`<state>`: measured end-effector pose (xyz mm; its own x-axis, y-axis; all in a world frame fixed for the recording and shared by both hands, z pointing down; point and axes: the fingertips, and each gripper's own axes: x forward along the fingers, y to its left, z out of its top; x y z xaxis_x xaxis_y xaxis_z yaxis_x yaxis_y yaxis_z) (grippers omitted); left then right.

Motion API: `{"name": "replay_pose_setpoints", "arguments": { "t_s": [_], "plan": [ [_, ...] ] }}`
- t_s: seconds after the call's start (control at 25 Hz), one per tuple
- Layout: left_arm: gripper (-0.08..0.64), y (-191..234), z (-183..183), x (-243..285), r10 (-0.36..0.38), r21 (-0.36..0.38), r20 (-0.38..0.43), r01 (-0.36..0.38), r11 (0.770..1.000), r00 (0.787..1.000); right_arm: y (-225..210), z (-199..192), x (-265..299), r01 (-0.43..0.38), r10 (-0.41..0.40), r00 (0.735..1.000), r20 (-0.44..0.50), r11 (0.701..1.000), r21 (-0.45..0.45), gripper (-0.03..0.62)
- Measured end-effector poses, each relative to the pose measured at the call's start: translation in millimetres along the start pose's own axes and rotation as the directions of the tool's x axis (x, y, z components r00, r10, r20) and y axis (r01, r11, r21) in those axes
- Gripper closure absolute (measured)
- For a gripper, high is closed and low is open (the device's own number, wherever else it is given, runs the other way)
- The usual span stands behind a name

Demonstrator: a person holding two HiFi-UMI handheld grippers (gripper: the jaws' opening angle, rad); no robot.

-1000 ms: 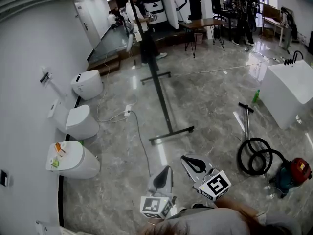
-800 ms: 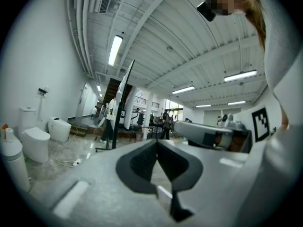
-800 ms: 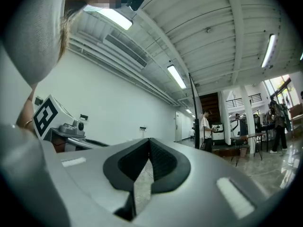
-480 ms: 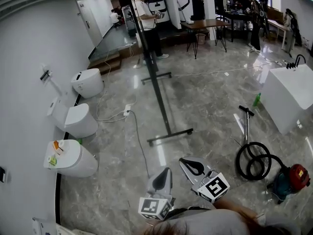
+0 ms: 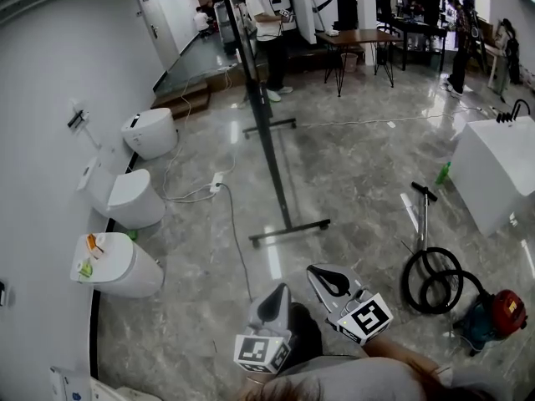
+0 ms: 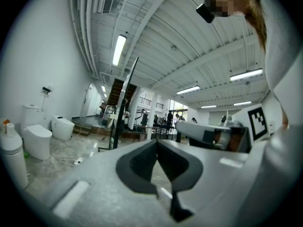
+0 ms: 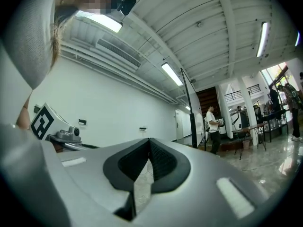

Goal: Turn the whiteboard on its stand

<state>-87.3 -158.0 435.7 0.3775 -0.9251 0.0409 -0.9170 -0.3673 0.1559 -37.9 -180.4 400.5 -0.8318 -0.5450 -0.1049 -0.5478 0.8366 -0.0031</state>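
The whiteboard stands edge-on ahead of me, a thin dark panel on a black stand whose near foot rests on the grey marble floor. My left gripper and right gripper hang low by my body, well short of that foot, both shut and empty. In the left gripper view the pads meet at the left gripper's tip, with the whiteboard far off to the left. In the right gripper view the right gripper is also shut, with the whiteboard off to the right.
Three white toilets line the left wall, with a cable and power strip beside them. At the right lie a red vacuum cleaner, its hose and a white block. A person and tables are at the back.
The person in white at the back has walked from behind the whiteboard to its right. Both grippers stay low and shut, hardly moved.
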Motion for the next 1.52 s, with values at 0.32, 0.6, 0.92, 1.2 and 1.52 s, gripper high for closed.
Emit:
{"name": "replay_pose_setpoints", "arguments": {
  "t_s": [0.32, 0.6, 0.92, 1.2, 1.52],
  "plan": [
    [0.565, 47.1, 9.3, 63.7, -0.05, -0.003, 0.012, 0.05, 0.999, 0.999, -49.4, -15.6, 55.0, 0.04, -0.04, 0.999, -0.021, 0.999, -0.003, 0.588],
    [0.565, 115.9, 35.0, 146.1, -0.106, 0.031, 0.014, 0.105, 0.994, 0.994, -112.1, -19.8, 141.9, 0.075, -0.075, 0.997, 0.0, 0.997, -0.003, 0.588],
    [0.565, 177.8, 67.7, 221.2, -0.161, 0.117, 0.019, 0.157, 0.981, 0.987, -167.9, -18.4, 235.8, 0.088, -0.088, 0.996, 0.031, 0.996, 0.006, 0.588],
    [0.565, 199.7, 57.3, 256.0, -0.165, 0.064, -0.012, 0.166, 0.984, 0.986, -196.2, -34.9, 263.7, 0.106, -0.106, 0.994, -0.017, 0.994, 0.029, 0.588],
    [0.565, 207.3, 62.4, 273.8, -0.141, 0.055, -0.016, 0.141, 0.988, 0.99, -215.6, -34.2, 278.3, 0.076, -0.075, 0.997, -0.03, 0.997, 0.03, 0.588]
  ]
}}
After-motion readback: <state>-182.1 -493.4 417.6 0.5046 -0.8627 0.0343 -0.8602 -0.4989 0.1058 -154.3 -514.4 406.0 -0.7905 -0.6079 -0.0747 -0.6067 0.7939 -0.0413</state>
